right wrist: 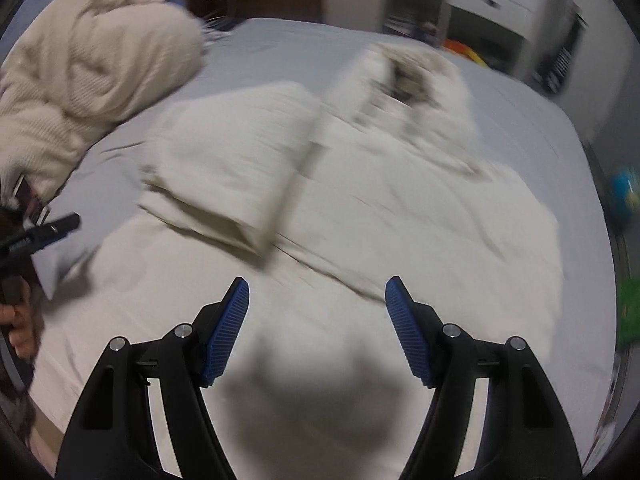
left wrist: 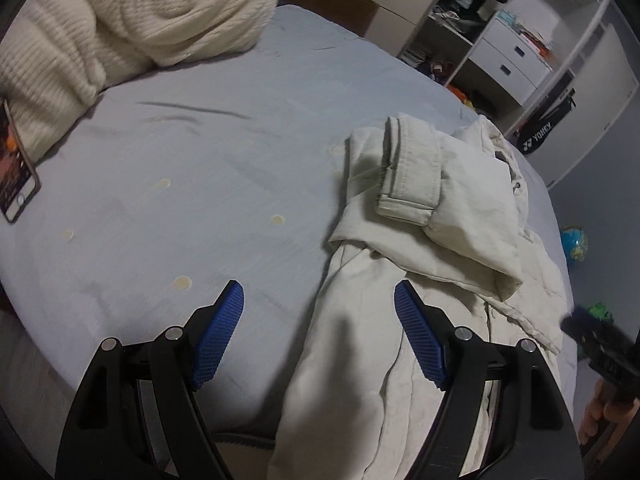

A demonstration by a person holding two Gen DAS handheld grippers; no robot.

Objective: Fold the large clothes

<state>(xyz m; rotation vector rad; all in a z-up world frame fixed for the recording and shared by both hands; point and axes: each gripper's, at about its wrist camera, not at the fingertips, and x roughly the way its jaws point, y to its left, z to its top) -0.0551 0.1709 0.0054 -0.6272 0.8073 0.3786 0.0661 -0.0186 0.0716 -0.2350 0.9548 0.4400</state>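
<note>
An off-white jacket (left wrist: pixel 436 216) lies on the light blue bed sheet (left wrist: pixel 208 152), a cuffed sleeve (left wrist: pixel 412 176) folded across its body. My left gripper (left wrist: pixel 319 294) is open and empty, hovering over the jacket's left edge near the bed's front. In the right wrist view the same jacket (right wrist: pixel 360 208) spreads under my right gripper (right wrist: pixel 317 290), which is open and empty above the lower part of the garment. That view is motion-blurred. The sleeve (right wrist: pixel 232 168) lies folded over at the jacket's left. The other gripper shows at each view's edge (left wrist: pixel 600 348), (right wrist: pixel 40 234).
A cream knit blanket (left wrist: pixel 132 20) is bunched at the bed's far left, also in the right wrist view (right wrist: pixel 88 80). A phone (left wrist: pixel 16 172) lies at the left edge. White drawers (left wrist: pixel 508 56), shelves and a black racket bag (left wrist: pixel 548 128) stand beyond the bed. A globe (left wrist: pixel 574 244) is on the floor.
</note>
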